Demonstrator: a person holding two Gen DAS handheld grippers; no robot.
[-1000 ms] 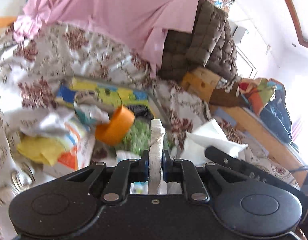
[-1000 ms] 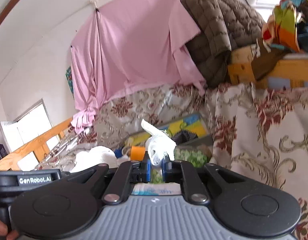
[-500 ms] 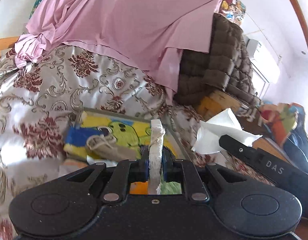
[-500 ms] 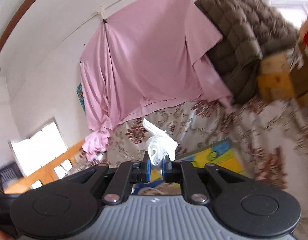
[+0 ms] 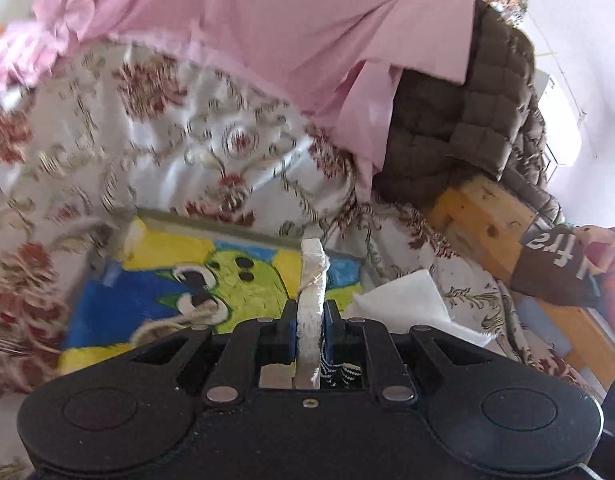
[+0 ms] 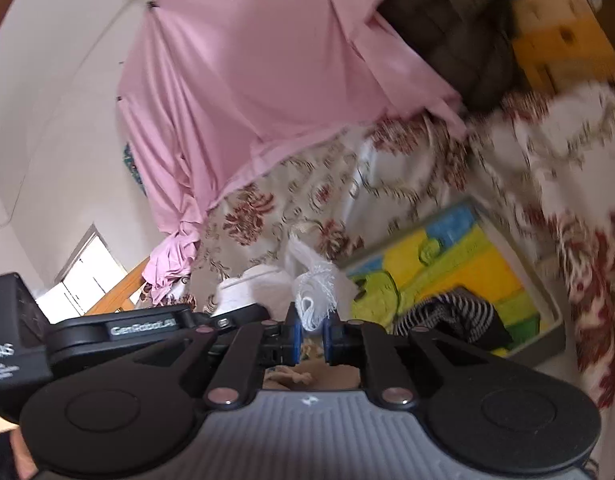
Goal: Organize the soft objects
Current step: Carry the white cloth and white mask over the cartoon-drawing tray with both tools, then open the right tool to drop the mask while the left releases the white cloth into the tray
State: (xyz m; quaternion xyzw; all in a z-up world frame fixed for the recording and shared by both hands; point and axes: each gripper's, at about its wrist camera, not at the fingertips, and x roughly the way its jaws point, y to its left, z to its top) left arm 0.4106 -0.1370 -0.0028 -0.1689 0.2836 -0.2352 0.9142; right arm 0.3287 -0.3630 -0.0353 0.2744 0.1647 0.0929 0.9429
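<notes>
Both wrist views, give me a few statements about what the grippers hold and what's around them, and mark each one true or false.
1. The left gripper is shut on a white cloth. True.
2. The right gripper is open with nothing in it. False: it is shut on a frayed white cloth.
3. A pink sheet hangs behind the flowered bedspread. True.
4. The tray with the yellow and blue picture holds nothing. False: a striped black and white cloth lies in it.
5. A brown quilted blanket is piled on the left gripper's right. True.
</notes>
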